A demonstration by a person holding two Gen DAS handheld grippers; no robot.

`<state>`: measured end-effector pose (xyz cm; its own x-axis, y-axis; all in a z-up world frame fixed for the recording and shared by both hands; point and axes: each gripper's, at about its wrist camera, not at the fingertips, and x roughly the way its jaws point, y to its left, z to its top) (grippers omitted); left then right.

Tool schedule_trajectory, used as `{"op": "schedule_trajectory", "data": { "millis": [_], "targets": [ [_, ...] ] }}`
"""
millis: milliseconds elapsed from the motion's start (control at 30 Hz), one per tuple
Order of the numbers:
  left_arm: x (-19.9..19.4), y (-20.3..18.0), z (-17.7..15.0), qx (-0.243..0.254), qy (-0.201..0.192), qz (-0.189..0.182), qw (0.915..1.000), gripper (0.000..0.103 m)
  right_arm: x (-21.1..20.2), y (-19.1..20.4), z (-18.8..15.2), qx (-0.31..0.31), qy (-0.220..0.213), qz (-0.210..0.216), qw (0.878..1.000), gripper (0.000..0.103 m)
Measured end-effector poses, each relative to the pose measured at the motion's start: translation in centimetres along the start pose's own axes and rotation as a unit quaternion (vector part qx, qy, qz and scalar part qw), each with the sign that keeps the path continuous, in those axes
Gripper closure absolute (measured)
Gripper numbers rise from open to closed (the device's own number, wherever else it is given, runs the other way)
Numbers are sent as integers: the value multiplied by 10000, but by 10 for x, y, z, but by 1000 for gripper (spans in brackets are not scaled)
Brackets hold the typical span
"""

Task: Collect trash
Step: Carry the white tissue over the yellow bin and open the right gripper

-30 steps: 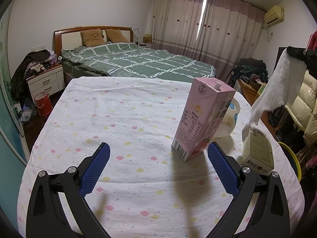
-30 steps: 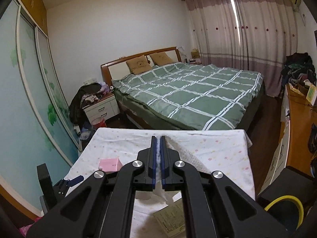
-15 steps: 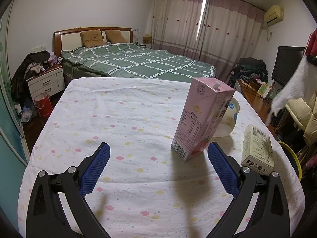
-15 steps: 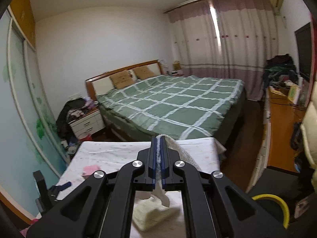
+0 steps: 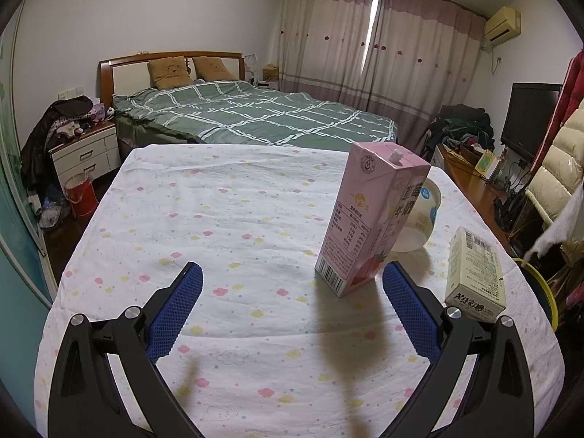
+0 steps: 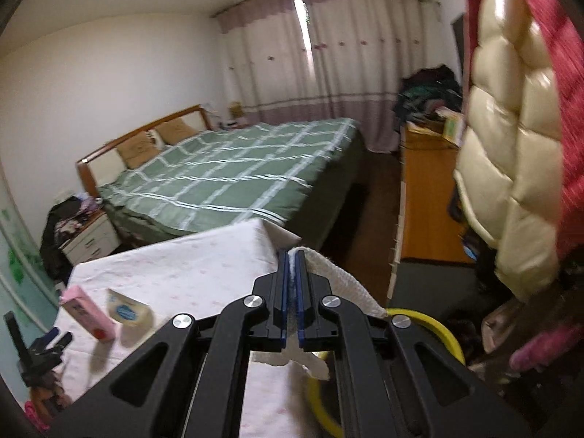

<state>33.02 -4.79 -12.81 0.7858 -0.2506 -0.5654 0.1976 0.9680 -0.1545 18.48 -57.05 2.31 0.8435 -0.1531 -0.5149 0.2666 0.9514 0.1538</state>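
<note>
My right gripper (image 6: 291, 255) is shut on a white paper towel (image 6: 343, 284) and holds it off the table's right side, above a yellow-rimmed bin (image 6: 434, 325). The towel (image 5: 558, 226) and the bin rim (image 5: 544, 288) also show at the right edge of the left wrist view. My left gripper (image 5: 292, 281) is open and empty above the table. A pink milk carton (image 5: 368, 219) stands upright just ahead of its right finger. A white bowl (image 5: 423, 219) sits behind the carton. A cream box (image 5: 474, 270) lies to the right.
The table (image 5: 219, 219) has a white cloth with small flowers. A green bed (image 5: 255, 116) stands behind it. A wooden desk (image 6: 423, 197) and hanging jackets (image 6: 511, 146) are on the right. A nightstand (image 5: 84, 153) and red bucket (image 5: 80, 197) are on the left.
My right gripper has carried the towel from above the table, rightward and down past the table edge to over the yellow bin. The left gripper has not moved.
</note>
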Motion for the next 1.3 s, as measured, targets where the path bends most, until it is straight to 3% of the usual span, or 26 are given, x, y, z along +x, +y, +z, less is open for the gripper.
{"op": "schedule_trajectory", "data": {
  "millis": [333, 467, 600, 733, 900, 1033, 1200, 1300],
  "targets": [
    [-4, -6, -1, 96, -38, 31, 9999, 6, 48, -60, -55, 465, 809, -632, 9936, 98],
    [-4, -6, -1, 97, -40, 33, 9999, 6, 63, -67, -72, 559, 984, -1000, 9885, 78],
    [-4, -6, -1, 95, -34, 36, 9999, 6, 65, -65, -81, 570, 934, -1287, 9856, 71],
    [-4, -7, 0, 123, -46, 32, 9999, 6, 61, -44, -93, 691, 700, -1001, 9901, 66],
    [-4, -11, 1, 213, -57, 47, 9997, 6, 63, 13, -118, 285, 381, -617, 9970, 60],
    [-4, -11, 1, 168, -49, 30, 9998, 6, 71, 43, -125, -24, 374, -483, 9981, 57],
    [-3, -14, 0, 160, 2, 4, 9999, 6, 70, 48, -124, 30, 227, -688, 9974, 50],
    [7, -26, -1, 144, 307, -170, 9993, 6, 68, 47, -126, 134, 223, -740, 9969, 50]
  ]
}}
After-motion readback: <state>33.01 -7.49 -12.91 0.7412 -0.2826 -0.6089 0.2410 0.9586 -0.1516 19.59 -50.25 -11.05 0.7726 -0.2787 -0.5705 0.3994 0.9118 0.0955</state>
